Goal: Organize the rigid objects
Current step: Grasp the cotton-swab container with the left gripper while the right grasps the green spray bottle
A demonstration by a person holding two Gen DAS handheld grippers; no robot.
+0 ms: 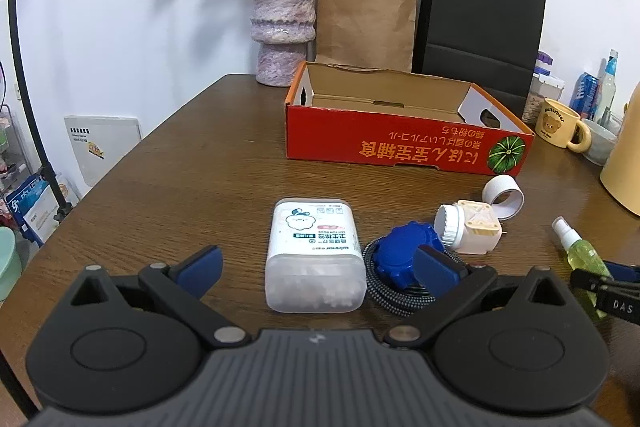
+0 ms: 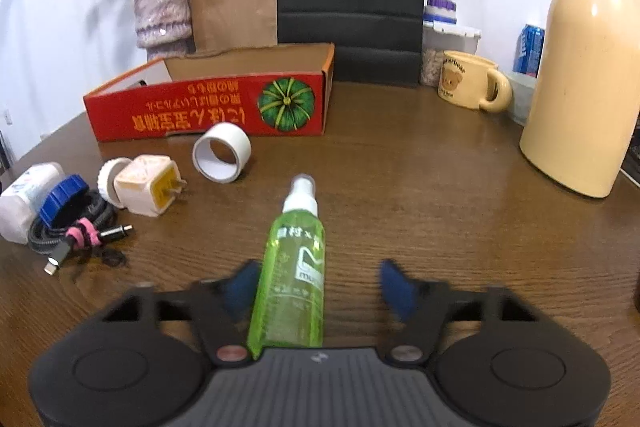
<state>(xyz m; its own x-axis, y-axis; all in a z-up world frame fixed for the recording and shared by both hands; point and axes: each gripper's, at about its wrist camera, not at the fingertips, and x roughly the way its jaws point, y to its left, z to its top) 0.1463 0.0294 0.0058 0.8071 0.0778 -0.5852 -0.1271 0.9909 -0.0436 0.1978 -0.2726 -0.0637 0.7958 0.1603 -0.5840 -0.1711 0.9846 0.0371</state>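
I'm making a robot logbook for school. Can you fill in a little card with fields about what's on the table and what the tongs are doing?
left tongs: open, cotton swab box lying between them
right tongs: open, green spray bottle lying between them, not squeezed
red box: open top, nothing seen inside
loose items: tape roll, plug adapter, blue cap, bundled cable
table: brown wood

Red box (image 1: 404,143) (green pumpkin print), lime-green spray bottle (image 2: 294,267), blue cap (image 1: 404,255).

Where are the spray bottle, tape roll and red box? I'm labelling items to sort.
green spray bottle (image 2: 294,267): right wrist view, on its label.
white tape roll (image 2: 222,153): right wrist view, on its outer band.
red box (image 1: 400,143): left wrist view, on its printed front wall.
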